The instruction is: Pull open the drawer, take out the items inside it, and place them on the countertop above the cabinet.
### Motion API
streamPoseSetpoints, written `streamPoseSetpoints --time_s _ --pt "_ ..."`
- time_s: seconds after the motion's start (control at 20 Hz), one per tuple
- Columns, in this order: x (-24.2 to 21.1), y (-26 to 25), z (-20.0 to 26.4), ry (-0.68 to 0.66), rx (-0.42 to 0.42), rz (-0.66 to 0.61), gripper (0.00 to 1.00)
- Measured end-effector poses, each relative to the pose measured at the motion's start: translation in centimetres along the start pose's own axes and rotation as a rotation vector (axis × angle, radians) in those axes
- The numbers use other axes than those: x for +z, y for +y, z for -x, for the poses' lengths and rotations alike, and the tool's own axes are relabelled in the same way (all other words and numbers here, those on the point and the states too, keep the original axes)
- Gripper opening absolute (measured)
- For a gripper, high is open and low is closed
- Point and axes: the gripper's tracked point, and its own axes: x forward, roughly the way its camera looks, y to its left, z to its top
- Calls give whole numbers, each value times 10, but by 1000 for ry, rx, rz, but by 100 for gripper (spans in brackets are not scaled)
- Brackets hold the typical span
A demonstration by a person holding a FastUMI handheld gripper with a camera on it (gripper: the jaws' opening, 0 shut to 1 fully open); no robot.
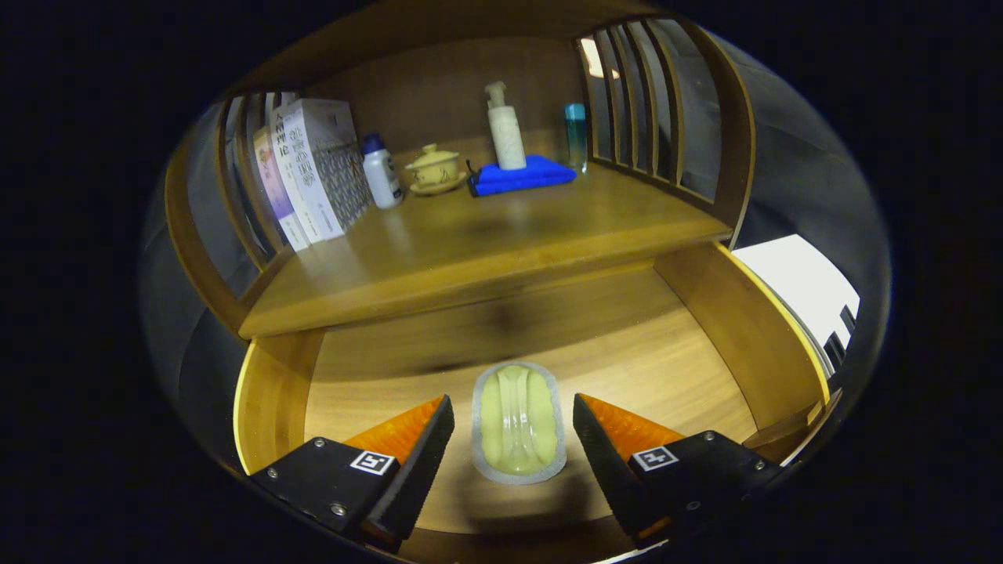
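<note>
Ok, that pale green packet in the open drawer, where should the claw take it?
Come straight down and close on the pale green packet across its narrow middle. It lies flat, long axis pointing away, already between the open claw fingers, touching neither.

The pulled-out wooden drawer [705, 329] lies open from above, bare board around the pale green sealed packet [519, 421]. The wooden table [486, 243] has free front; books [313, 168], bottles and blue cloth [521, 176] crowd its back.

pale green packet [519, 421] | blue cloth [521, 175] | teal bottle [576, 135] | cream pump bottle [505, 129]
</note>
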Motion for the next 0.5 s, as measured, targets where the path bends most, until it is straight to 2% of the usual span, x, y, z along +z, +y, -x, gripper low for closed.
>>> streamPoseSetpoints --time_s 0.3,0.4,0.5 --pt "-14 -5 -20 102 -30 17 79" --pt "-16 -8 -24 112 -36 36 69" --pt "-21 -7 -29 122 -27 28 49"
